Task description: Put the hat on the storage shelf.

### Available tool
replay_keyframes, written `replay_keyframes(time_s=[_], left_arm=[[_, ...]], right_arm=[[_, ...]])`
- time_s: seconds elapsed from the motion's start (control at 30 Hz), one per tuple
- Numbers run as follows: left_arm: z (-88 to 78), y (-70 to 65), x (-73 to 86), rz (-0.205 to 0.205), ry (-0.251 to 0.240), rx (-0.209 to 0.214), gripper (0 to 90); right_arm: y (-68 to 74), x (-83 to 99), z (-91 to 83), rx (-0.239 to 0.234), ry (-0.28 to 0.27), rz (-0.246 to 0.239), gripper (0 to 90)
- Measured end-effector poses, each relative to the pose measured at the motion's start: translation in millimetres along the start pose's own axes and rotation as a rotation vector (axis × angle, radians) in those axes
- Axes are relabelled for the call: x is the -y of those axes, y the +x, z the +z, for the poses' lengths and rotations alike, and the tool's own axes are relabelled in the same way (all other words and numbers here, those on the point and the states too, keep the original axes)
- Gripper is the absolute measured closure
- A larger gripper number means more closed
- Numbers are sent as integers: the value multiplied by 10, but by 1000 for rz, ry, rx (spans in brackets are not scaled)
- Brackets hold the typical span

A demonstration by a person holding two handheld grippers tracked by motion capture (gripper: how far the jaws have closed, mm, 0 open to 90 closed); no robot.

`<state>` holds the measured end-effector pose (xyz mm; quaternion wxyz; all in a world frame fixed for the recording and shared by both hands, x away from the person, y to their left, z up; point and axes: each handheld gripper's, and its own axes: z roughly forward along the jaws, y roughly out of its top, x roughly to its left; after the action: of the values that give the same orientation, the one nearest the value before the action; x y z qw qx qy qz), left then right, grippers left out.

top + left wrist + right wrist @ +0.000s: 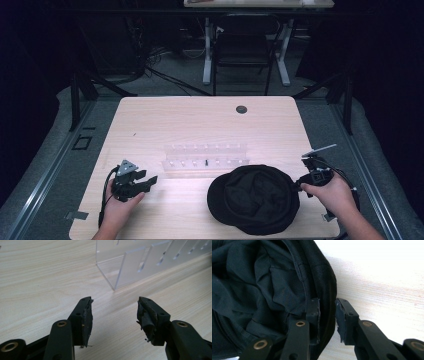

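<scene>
**Black cap at my right jaws, left gripper idle by the clear rack**

I have a gripper in each hand at a pale wooden table [150, 115]; my left gripper [145, 180] rests low over the near-left part of the table, its jaws spread wide with bare wood between them and nothing held; in the left gripper view the left gripper [114, 315] points toward the corner of a clear plastic rack [135, 265], which stands a little ahead of the jaw tips and apart from them.

The rack [206, 159] sits near the middle of the table, a long slotted piece with one small dark item in it that is too small for me to tell; the black cap [254, 198] lies just in front of it on the near-right part of the table, turned with its inside upward, the lining creased.

My right gripper [301, 184] is at the cap's right edge; in the right gripper view the right gripper [327, 320] straddles the cap [262, 290] rim, one jaw inside against the lining and the other outside over the wood; a narrow gap shows beside the outer jaw, so I cannot tell whether the rim is truly pinched.
</scene>
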<state>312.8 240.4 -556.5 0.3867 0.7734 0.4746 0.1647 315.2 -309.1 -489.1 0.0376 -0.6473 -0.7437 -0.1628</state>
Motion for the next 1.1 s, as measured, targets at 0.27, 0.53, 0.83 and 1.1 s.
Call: replay_keyframes(time_s=[0.27,0.53,0.83,1.1], left_arm=[[0,0,2,0,1,1,459],[7,-6,8,3,-9,-1,459],[15,-11,9,4,-7,0,459],[15,-15,9,5,-7,0,459]], right_arm=[[29,-47,64,10,11,11,748],[4,-78,106,6,77,-10,750],[-13,-82,200,13,102,9,765],[-60,-70,250,-8,139,8,815]])
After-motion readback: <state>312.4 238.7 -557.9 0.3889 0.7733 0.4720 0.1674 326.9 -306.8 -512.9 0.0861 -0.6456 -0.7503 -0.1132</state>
